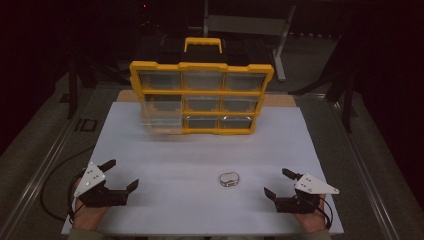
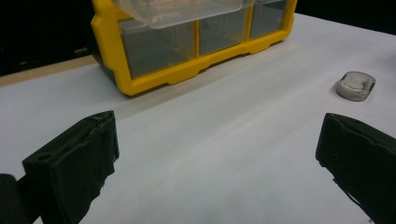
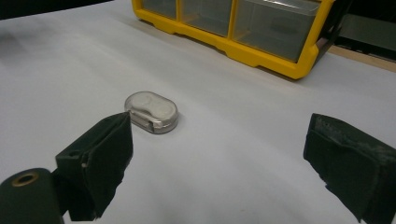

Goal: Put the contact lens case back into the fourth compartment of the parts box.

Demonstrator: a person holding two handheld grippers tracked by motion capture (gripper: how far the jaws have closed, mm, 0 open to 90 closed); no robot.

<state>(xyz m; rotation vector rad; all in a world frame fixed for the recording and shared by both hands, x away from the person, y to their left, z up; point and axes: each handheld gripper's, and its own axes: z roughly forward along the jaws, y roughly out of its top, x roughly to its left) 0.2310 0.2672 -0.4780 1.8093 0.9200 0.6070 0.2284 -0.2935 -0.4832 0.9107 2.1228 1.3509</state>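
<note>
The small metal case (image 1: 229, 179) lies on the table (image 1: 165, 150) nearer the right claw (image 1: 279, 184), its long axis crosswise. Both claws stand apart and empty; the left claw (image 1: 122, 175) is farther away.

Yellow drawer organizer (image 1: 201, 95) (one drawer out) — on white table (image 1: 150, 150).
</note>
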